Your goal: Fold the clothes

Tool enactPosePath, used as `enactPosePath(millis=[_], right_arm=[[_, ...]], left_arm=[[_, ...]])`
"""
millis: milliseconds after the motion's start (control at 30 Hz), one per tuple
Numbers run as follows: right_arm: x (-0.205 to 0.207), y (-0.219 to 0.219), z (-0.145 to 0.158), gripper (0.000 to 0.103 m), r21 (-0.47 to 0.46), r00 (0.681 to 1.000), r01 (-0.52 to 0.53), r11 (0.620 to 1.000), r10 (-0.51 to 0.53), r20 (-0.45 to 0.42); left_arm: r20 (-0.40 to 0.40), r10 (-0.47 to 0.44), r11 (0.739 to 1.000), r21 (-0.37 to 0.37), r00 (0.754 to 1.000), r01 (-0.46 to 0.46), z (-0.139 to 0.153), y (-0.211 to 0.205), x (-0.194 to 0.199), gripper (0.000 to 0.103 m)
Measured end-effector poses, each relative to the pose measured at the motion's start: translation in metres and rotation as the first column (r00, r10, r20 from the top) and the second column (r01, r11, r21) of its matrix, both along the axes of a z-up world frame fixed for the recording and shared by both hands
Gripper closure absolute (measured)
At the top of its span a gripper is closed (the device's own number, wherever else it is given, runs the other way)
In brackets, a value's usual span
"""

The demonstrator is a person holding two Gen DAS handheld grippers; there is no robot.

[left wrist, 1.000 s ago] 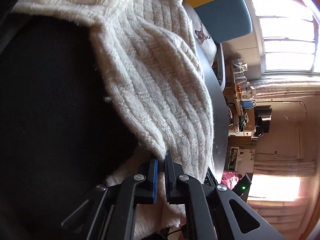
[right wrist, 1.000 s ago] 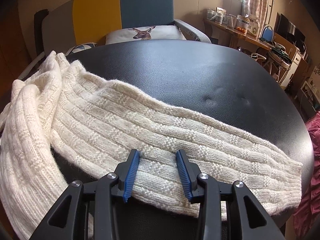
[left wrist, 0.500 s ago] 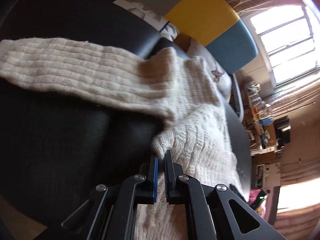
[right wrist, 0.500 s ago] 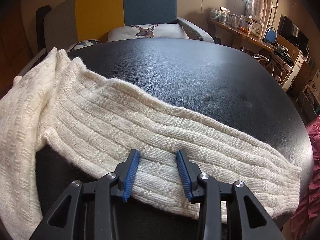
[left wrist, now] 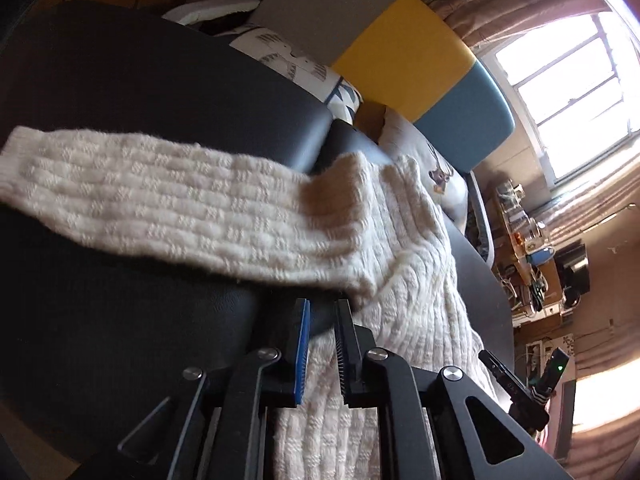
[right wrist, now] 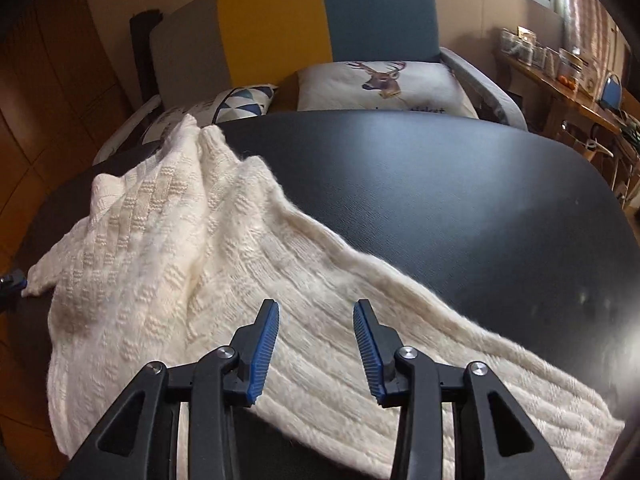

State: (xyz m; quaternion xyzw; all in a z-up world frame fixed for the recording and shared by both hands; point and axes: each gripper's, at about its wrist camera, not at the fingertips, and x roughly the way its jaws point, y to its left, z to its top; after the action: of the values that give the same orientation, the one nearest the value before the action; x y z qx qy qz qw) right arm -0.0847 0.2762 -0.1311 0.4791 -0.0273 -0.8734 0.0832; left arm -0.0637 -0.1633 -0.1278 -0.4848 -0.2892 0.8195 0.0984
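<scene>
A cream ribbed knit sweater (left wrist: 420,300) lies on the black padded table (left wrist: 120,320). One sleeve (left wrist: 180,200) stretches left across the table in the left wrist view. My left gripper (left wrist: 322,304) sits just short of the sweater's folded edge. Its jaws are opening, a narrow gap shows between the pads, and they press on nothing. In the right wrist view the sweater (right wrist: 180,260) is bunched at the left, with the other sleeve (right wrist: 440,360) running to the lower right. My right gripper (right wrist: 316,306) hovers open above that sleeve, holding nothing.
Behind the table (right wrist: 440,180) stands an armchair (right wrist: 320,20) in grey, yellow and teal, with a deer cushion (right wrist: 384,80) and a triangle-patterned cushion (right wrist: 244,104) on it. A wooden shelf with jars (right wrist: 560,60) runs along the right wall. The table's right half is bare.
The left gripper, shut on the sweater's edge before, has drawn back and parted its jaws, leaving the edge lying free. The right gripper has shifted left over the sweater, still open.
</scene>
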Motion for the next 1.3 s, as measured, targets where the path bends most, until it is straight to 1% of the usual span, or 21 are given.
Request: enactPosePath(millis=[67, 133, 200, 267, 333, 400, 433, 533, 600, 633, 667, 733, 800, 867, 933, 967, 1000, 1067, 1133, 1233, 1300], right_arm=[[-0.02, -0.018, -0.004, 0.063, 0.03, 0.999, -0.028, 0.999, 0.028, 0.018], [-0.039, -0.027, -0.009, 0.063, 0.045, 0.999, -0.041, 0.998, 0.04, 0.035], [-0.055, -0.036, -0.014, 0.063, 0.046, 0.998, -0.053, 0.997, 0.051, 0.044], [-0.068, -0.042, -0.019, 0.063, 0.064, 0.997, -0.066, 0.996, 0.063, 0.046], [-0.078, -0.047, -0.026, 0.063, 0.094, 0.995, -0.081, 0.992, 0.076, 0.058], [-0.087, -0.05, -0.037, 0.063, 0.144, 0.992, -0.101, 0.984, 0.089, 0.087], [-0.089, -0.049, -0.04, 0.063, 0.16, 0.992, -0.11, 0.981, 0.098, 0.084], [-0.09, -0.037, -0.042, 0.063, 0.171, 0.992, -0.113, 0.979, 0.102, 0.074], [-0.094, -0.027, -0.043, 0.063, 0.18, 0.993, -0.098, 0.979, 0.085, 0.077], [-0.095, -0.022, -0.043, 0.063, 0.189, 0.994, -0.089, 0.978, 0.075, 0.078], [-0.097, -0.017, -0.044, 0.063, 0.194, 0.995, -0.08, 0.978, 0.066, 0.079], [-0.099, -0.008, -0.042, 0.063, 0.152, 0.994, -0.075, 0.986, 0.062, 0.09], [-0.101, 0.0, -0.038, 0.063, 0.095, 0.992, -0.079, 0.992, 0.069, 0.104], [-0.105, 0.009, -0.029, 0.063, 0.012, 0.992, -0.073, 0.997, 0.071, 0.107], [-0.111, 0.013, -0.009, 0.062, -0.073, 0.997, -0.068, 0.995, 0.071, 0.031], [-0.115, 0.011, 0.0, 0.061, -0.096, 0.997, -0.075, 0.993, 0.075, -0.004], [-0.122, 0.007, 0.005, 0.061, -0.102, 0.996, -0.087, 0.991, 0.085, -0.024], [-0.139, -0.01, 0.007, 0.061, -0.079, 0.992, -0.124, 0.989, 0.122, -0.034], [-0.153, -0.031, 0.003, 0.061, -0.055, 0.984, -0.176, 0.983, 0.176, -0.01], [-0.163, -0.057, -0.003, 0.061, -0.034, 0.967, -0.256, 0.966, 0.256, 0.004], [-0.167, -0.072, -0.015, 0.061, 0.04, 0.955, -0.297, 0.954, 0.296, 0.031]], left_arm=[[0.007, 0.001, 1.0, -0.004, 1.0, -0.001, 0.0, -0.003, -0.016, 0.087], [0.015, -0.027, 0.999, -0.036, 1.0, 0.028, 0.0, 0.004, -0.034, 0.087], [0.028, -0.074, 0.996, -0.04, 0.997, 0.075, -0.004, 0.021, -0.054, 0.08], [0.039, -0.122, 0.991, -0.044, 0.992, 0.124, -0.009, 0.039, -0.073, 0.079], [0.073, -0.154, 0.983, -0.087, 0.985, 0.16, -0.021, 0.056, -0.091, 0.079], [0.115, -0.182, 0.971, -0.134, 0.977, 0.197, -0.036, 0.072, -0.108, 0.079], [0.134, -0.185, 0.965, -0.161, 0.973, 0.206, -0.044, 0.076, -0.113, 0.079], [0.096, -0.185, 0.951, -0.235, 0.978, 0.203, -0.048, 0.072, -0.119, 0.079], [0.102, -0.174, 0.941, -0.277, 0.979, 0.196, -0.05, 0.065, -0.124, 0.078], [0.108, -0.176, 0.942, -0.272, 0.978, 0.199, -0.05, 0.061, -0.127, 0.078], [0.118, -0.181, 0.946, -0.25, 0.976, 0.205, -0.051, 0.057, -0.129, 0.078], [0.135, -0.199, 0.949, -0.219, 0.971, 0.225, -0.049, 0.051, -0.132, 0.078], [0.139, -0.216, 0.941, -0.233, 0.967, 0.244, -0.038, 0.053, -0.132, 0.079], [0.078, -0.262, 0.942, -0.195, 0.962, 0.273, -0.017, 0.062, -0.131, 0.079], [0.01, -0.313, 0.941, -0.135, 0.95, 0.311, 0.004, 0.077, -0.134, 0.073], [-0.007, -0.333, 0.936, -0.119, 0.943, 0.33, 0.01, 0.086, -0.137, 0.062], [-0.012, -0.351, 0.93, -0.121, 0.936, 0.347, 0.014, 0.098, -0.141, 0.056], [-0.001, -0.384, 0.911, -0.161, 0.923, 0.379, 0.011, 0.123, -0.152, 0.056], [0.026, -0.414, 0.893, -0.183, 0.91, 0.411, 0.002, 0.144, -0.161, 0.056], [0.044, -0.419, 0.872, -0.26, 0.907, 0.415, -0.011, 0.165, -0.171, 0.057], [0.056, -0.423, 0.848, -0.327, 0.904, 0.417, -0.021, 0.172, -0.175, 0.057]])
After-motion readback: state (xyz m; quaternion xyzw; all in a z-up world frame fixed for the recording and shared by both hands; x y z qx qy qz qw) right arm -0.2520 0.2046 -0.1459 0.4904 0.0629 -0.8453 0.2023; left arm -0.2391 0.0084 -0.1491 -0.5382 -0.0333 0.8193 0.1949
